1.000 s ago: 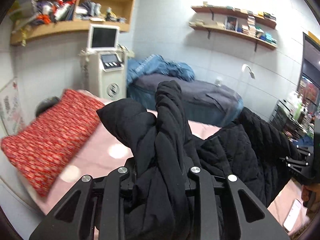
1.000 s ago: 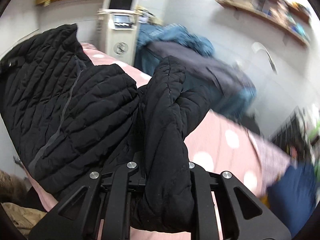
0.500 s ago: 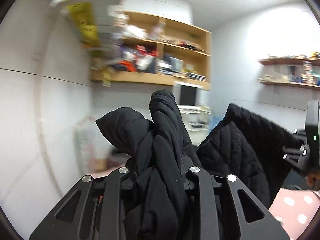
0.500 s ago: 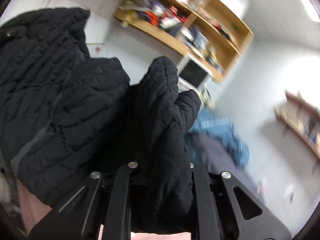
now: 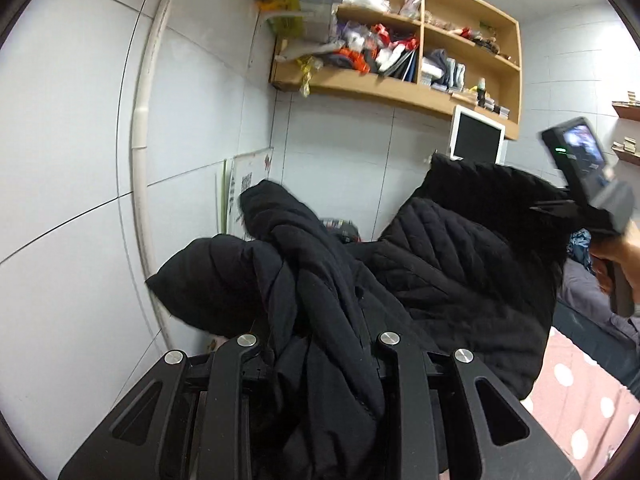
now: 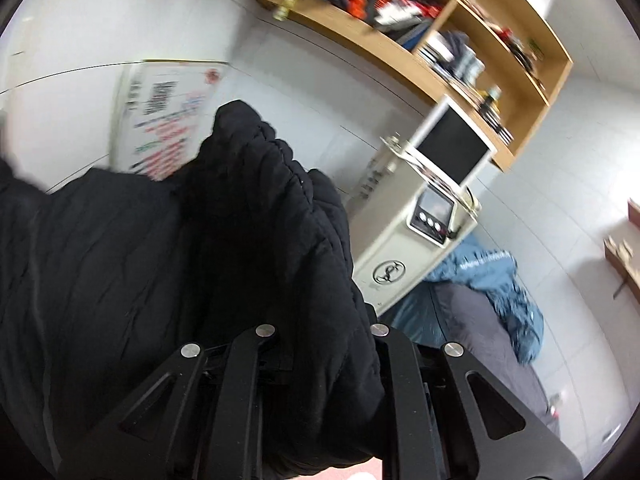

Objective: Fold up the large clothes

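Note:
A black quilted jacket [image 5: 460,264] hangs in the air between my two grippers. My left gripper [image 5: 320,344] is shut on a bunched fold of it, and the cloth spills over the jaws and hides the fingertips. In the left wrist view the other gripper's body [image 5: 588,196] shows at the right edge, held by a hand [image 5: 624,260], with the jacket stretching toward it. My right gripper [image 6: 316,336] is shut on another thick fold of the jacket [image 6: 248,240], which covers the left half of that view.
A white tiled wall with a pipe [image 5: 140,140] stands close on the left. Wooden shelves [image 5: 400,88] full of clutter hang above a white machine with a screen [image 6: 432,216]. A pink dotted bed [image 5: 580,400] lies lower right; a blue garment [image 6: 500,280] sits on a dark bed.
Both grippers have swung left with the jacket, away from the bed and the red pillow toward the wall and shelves. The views have rolled. Both keep their grip.

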A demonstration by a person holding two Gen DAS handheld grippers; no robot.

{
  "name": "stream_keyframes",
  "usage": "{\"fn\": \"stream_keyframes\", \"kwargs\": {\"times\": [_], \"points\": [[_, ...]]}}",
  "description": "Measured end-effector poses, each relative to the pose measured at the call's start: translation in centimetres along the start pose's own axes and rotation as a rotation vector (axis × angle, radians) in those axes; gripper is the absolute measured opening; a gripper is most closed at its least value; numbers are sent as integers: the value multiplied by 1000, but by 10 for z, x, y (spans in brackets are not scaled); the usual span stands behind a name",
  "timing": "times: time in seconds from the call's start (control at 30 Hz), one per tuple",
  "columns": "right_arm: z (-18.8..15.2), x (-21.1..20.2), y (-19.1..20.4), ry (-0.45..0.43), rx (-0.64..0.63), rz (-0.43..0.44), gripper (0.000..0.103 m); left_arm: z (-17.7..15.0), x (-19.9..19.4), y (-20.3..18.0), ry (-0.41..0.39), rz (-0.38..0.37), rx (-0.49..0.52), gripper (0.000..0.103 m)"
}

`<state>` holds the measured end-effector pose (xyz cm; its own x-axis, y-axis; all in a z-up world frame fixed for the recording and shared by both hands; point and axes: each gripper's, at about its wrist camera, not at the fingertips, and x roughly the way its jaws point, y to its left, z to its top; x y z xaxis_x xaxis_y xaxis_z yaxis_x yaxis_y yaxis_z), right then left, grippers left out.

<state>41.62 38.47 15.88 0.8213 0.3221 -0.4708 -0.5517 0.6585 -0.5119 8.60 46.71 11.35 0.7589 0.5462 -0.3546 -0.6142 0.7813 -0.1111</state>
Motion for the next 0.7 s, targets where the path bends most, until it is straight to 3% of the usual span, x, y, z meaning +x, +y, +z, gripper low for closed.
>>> {"fn": "stream_keyframes", "kwargs": {"times": [0.1,0.17,0.3,0.37,0.47,0.53,0.6,0.7], "points": [[9,23,-3,5,-21,-39,14,-6,13,-16,-13,-19,27,24],[3,30,-11,11,-4,-72,13,-17,26,-17,8,-61,-27,24],[5,71,-27,51,31,-173,13,-47,67,-7,145,-102,-163,26],[-2,98,-40,137,102,-187,14,-62,92,9,217,-135,-266,29],[-25,121,-54,221,236,-78,24,-64,99,12,219,-87,-280,33],[-45,131,-50,265,233,-133,57,-67,101,15,238,-82,-330,41],[-61,136,-54,320,280,-143,65,-71,105,26,278,-92,-422,60],[-77,117,-66,287,376,-114,74,-75,106,50,323,-150,-606,69]]}}
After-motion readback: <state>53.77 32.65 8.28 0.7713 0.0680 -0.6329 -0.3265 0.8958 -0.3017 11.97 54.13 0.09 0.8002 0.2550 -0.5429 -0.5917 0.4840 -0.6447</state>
